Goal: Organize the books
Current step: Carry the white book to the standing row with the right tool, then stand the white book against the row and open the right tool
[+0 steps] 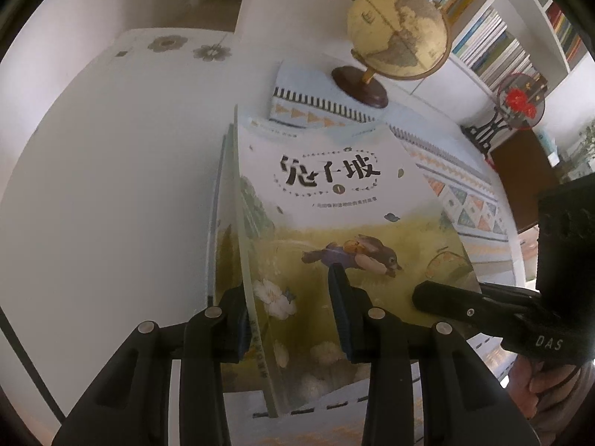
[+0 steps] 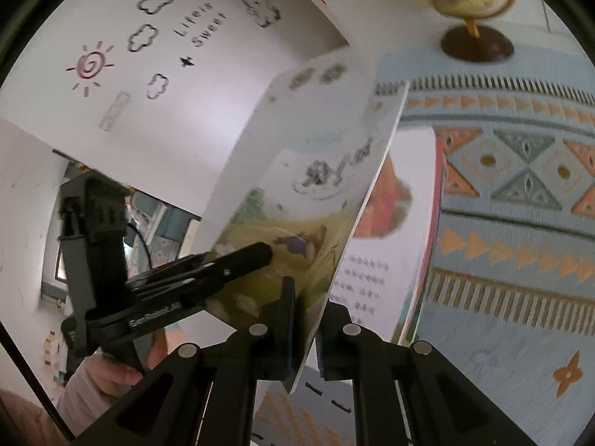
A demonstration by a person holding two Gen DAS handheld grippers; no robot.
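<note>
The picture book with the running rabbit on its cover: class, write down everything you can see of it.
The thin, glossy picture book with the running rabbit has a white top with black title characters and a yellow-green meadow below. It is held tilted above the patterned blue tablecloth. The left claw grips its spine edge; the right claw pinches the opposite edge. More thin books lie behind it.

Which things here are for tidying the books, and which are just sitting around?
For the job:
rabbit book, held by both tongs
left tongs, shut on it near the spine
right tongs, shut on its edge
book lying on the cloth

Just sitting around:
globe
patterned cloth
red fan
wall stickers
</note>
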